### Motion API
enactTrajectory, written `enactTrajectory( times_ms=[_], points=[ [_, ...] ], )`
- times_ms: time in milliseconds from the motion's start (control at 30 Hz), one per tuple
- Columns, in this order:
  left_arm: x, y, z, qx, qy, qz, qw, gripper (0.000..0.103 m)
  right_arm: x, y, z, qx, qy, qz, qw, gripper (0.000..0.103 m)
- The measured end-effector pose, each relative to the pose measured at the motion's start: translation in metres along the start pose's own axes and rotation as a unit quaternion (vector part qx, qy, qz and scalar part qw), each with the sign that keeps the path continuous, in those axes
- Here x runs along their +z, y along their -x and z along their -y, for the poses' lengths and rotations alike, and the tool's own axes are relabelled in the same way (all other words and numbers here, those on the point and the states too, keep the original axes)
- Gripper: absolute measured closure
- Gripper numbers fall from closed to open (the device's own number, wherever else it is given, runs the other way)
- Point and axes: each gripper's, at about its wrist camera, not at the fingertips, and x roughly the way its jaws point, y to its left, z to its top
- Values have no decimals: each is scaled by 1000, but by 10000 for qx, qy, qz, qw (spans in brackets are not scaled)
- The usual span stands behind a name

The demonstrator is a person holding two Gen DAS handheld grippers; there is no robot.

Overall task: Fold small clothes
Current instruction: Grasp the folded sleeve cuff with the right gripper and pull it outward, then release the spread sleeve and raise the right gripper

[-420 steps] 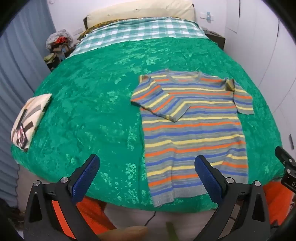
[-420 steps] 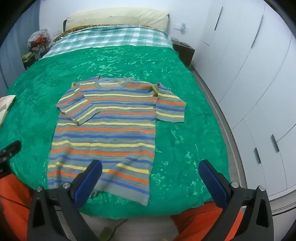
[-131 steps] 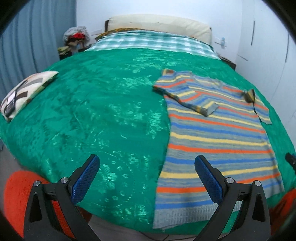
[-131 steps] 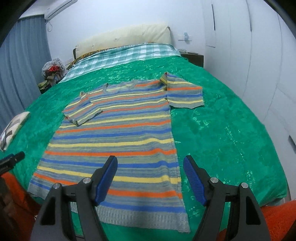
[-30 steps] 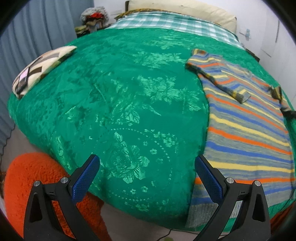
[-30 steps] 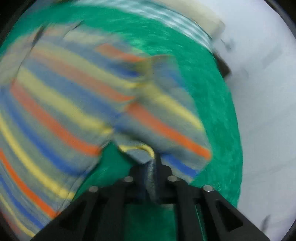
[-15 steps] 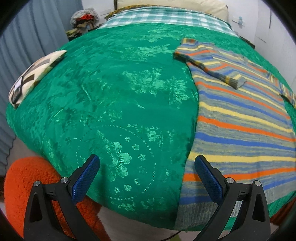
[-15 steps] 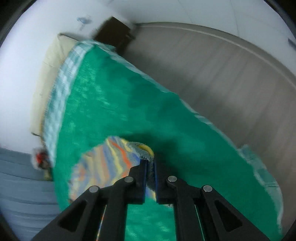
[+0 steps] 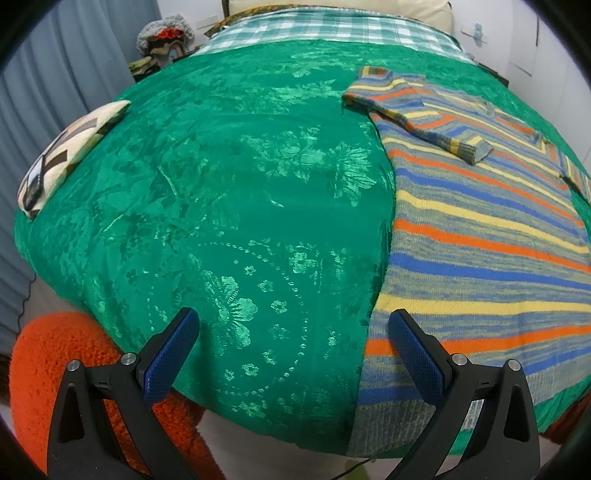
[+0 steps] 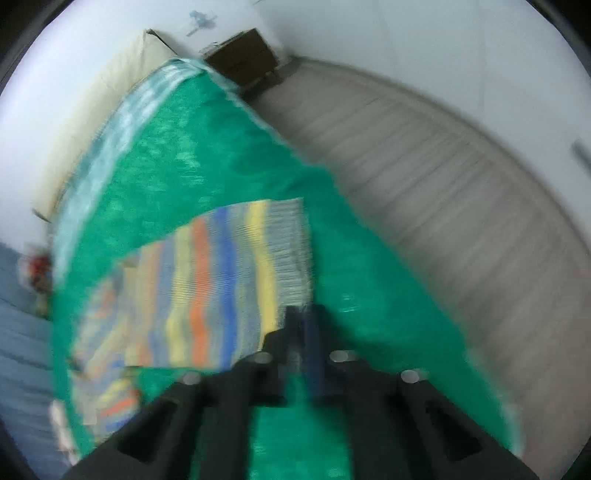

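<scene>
A striped knit sweater (image 9: pixel 480 229) in grey, blue, orange and yellow lies flat on the green bedspread (image 9: pixel 229 192), at the right of the left wrist view. Its left sleeve is folded in over the chest. My left gripper (image 9: pixel 291 350) is open and empty above the bed's near edge, its right finger over the sweater's hem corner. My right gripper (image 10: pixel 301 325) is shut on the cuff of the sweater's right sleeve (image 10: pixel 229 280). The sleeve is spread out flat beyond the tips. This view is blurred by motion.
A patterned cushion (image 9: pixel 62 155) lies at the bed's left edge. An orange fluffy rug (image 9: pixel 55 369) is below the near edge. A checked sheet and pillow (image 9: pixel 332 26) are at the head. A dark nightstand (image 10: pixel 243 55) and white wardrobes stand right of the bed.
My right gripper, still shut on the sleeve cuff, has swung and the sleeve now lies spread out beyond it. My left gripper has moved slightly closer to the sweater's hem.
</scene>
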Motion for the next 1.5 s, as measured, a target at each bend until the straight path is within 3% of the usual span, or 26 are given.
enactTrajectory(
  times_ms=[100,300,333,400,467,500,667,900,1067,1300,1500],
  points=[
    [0,2,-4,-8,86,21,10000,1,0,1,3,-160,-7,57,9999,102],
    [1,6,-14,-42,229,103,9997,1,-12,6,-16,-862,552,400,9939,102],
    [2,8,-17,-61,267,135,9995,1,-15,10,-15,-950,602,532,9922,97],
    [2,9,-21,-98,332,171,9993,1,-23,22,-7,-951,598,679,9913,77],
    [2,11,-25,-160,427,212,9987,1,-37,41,0,-885,514,903,9906,34],
    [2,11,-27,-178,450,223,9986,1,-47,54,3,-868,483,1118,9888,31],
    [0,12,-29,-301,499,288,9979,1,-98,102,5,-840,811,1495,9818,30],
    [4,18,-33,-436,532,412,9968,1,-167,161,-16,-342,851,2127,9728,27],
    [2,20,-35,-435,596,427,9964,1,-221,171,-48,-88,1187,2391,9637,24],
    [1,23,-32,-404,485,474,9969,1,-247,164,-88,-154,2044,2470,9471,24],
    [0,20,-30,-413,469,433,9971,1,-254,156,-95,-196,2259,2405,9438,24]
  ],
)
